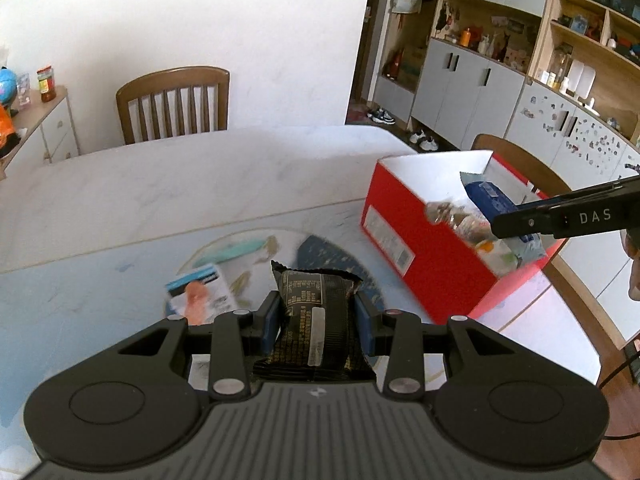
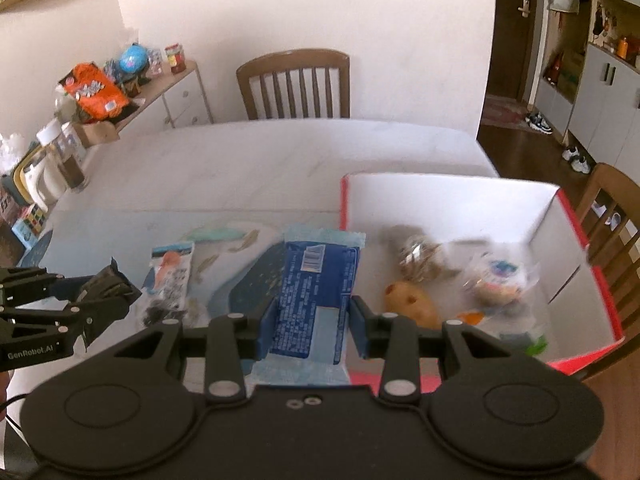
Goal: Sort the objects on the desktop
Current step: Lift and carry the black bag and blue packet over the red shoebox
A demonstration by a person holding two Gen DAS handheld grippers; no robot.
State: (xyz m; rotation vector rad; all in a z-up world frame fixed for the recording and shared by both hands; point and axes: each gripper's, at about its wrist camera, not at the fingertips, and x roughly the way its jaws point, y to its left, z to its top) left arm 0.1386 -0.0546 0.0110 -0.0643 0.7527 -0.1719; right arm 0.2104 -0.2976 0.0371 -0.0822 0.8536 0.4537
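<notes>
Holding a black snack packet (image 1: pixel 316 312) upright between the blue pads of the left gripper (image 1: pixel 316 316), jaws pressed against its two long sides, wrapper's crimped top edge sticking out past the fingertips and its lower end reaching back toward the gripper body. Hanging above the desk (image 1: pixel 160 184), over a pale blue mat (image 1: pixel 80 288) with a dark blue patch. Lying flat on that mat just left of the jaws: a small white and blue sachet (image 1: pixel 200 292) with an orange picture. Standing to the right on the desk: a red box (image 1: pixel 400 216), white inside, open on top. Clamping a blue snack packet (image 2: pixel 316 292) in the right gripper (image 2: pixel 312 320) the same way, jaws closed on its sides, pale crimped end pointing away past the fingertips, packet hanging beside the box's left wall. Resting on the box floor (image 2: pixel 440 208): several blurred small wrapped items, among them a yellowish-brown one (image 2: pixel 412 304). Standing behind the desk: a wooden chair (image 2: pixel 294 84).
</notes>
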